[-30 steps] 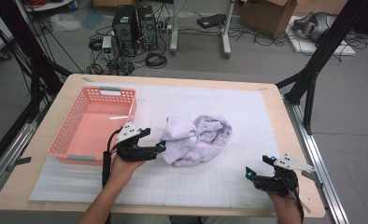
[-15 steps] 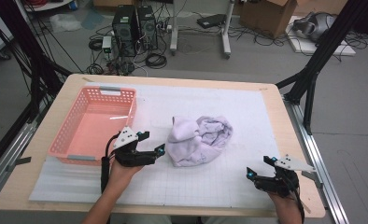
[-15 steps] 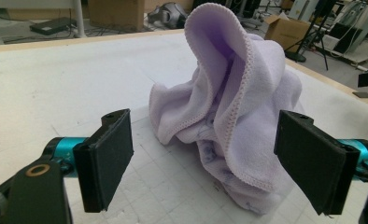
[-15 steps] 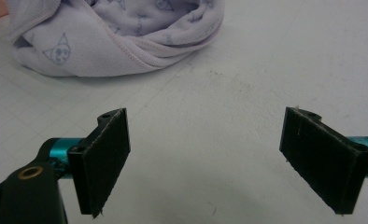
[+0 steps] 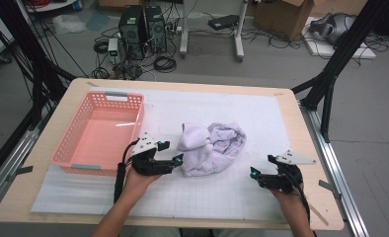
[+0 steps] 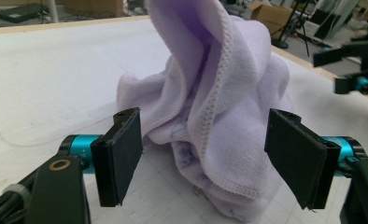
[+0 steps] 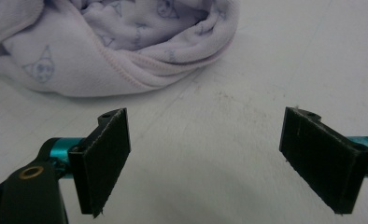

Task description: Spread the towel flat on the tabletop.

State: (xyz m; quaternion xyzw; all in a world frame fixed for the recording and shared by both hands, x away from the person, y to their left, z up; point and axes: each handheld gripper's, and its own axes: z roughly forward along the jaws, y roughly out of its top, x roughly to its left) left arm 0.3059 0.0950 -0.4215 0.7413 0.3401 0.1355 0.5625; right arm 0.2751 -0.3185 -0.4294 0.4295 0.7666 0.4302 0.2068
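A crumpled lavender cloth [image 5: 212, 148] with a faint cat print lies on the white mat mid-table. My left gripper [image 5: 176, 163] is at its left edge, pointing right. In the left gripper view the cloth [image 6: 219, 93] rises in a stitched fold straight ahead. Its lower hem reaches in between the jaws of my left gripper [image 6: 209, 158], which have just been closing; the pads stand clear of the fabric. My right gripper [image 5: 260, 168] is open on the mat to the right of the cloth. In the right gripper view the cloth [image 7: 102, 51] lies beyond my empty right gripper [image 7: 212, 158].
A pink plastic basket [image 5: 139, 116] stands empty at the left, just behind my left hand. The white gridded mat [image 5: 232, 197] covers most of the wooden table. Black frame legs stand at both table sides, and computers and cables are on the floor beyond.
My left gripper drew back a little, then came right again to the cloth's edge. The cloth's left side now stands up in a fold. My right gripper slid left toward the cloth.
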